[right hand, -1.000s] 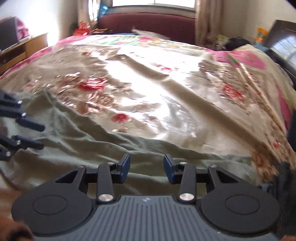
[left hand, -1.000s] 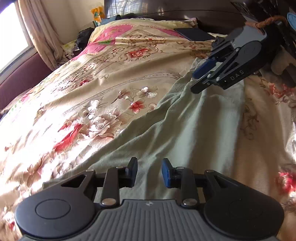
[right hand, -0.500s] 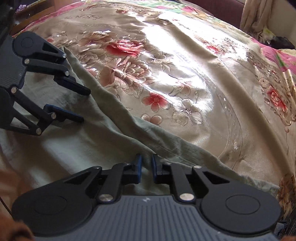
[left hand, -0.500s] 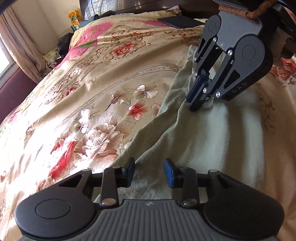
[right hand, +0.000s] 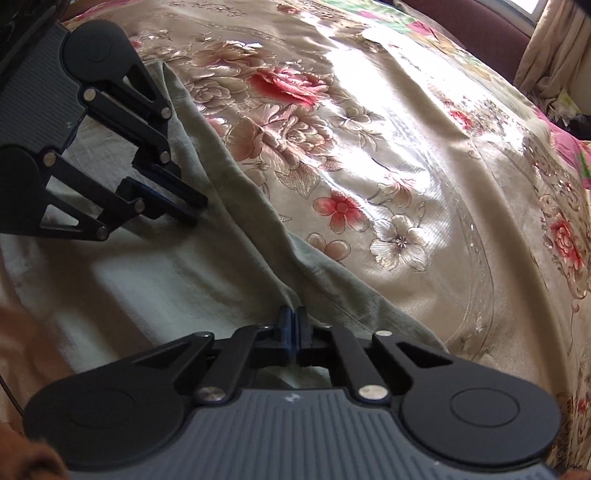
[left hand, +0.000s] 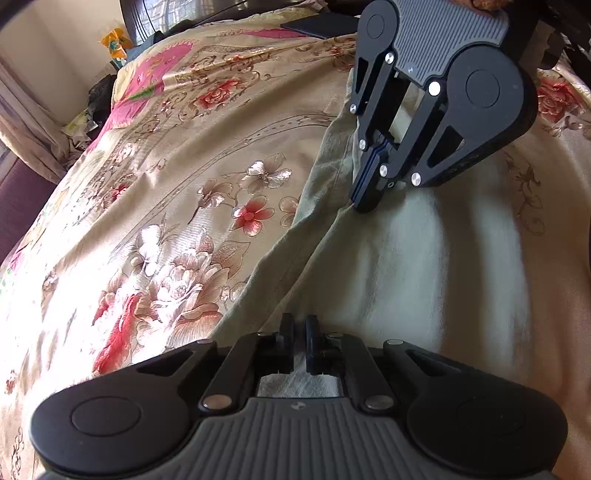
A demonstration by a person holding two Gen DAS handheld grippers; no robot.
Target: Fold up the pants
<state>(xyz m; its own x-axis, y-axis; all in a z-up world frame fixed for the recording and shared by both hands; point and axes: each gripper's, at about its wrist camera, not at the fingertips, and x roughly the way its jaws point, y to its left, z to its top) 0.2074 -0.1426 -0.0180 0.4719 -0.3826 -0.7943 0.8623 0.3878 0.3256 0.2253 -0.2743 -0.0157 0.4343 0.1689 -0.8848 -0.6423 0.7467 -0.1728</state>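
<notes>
Pale green pants lie flat on a floral bedspread; they also show in the right wrist view. My left gripper is shut on the pants' edge at one end. My right gripper is shut on the same long edge further along. The right gripper shows in the left wrist view, pinching a ridge of cloth. The left gripper shows in the right wrist view, its fingers nearly together on the cloth.
The bedspread stretches wide beyond the pants. A dark headboard and a dark flat object are at the bed's head. A curtain and a maroon sofa stand past the far side.
Both grippers have come down onto the pants' edge and closed on it. Half a second ago the left was open and the right was nearly shut.
</notes>
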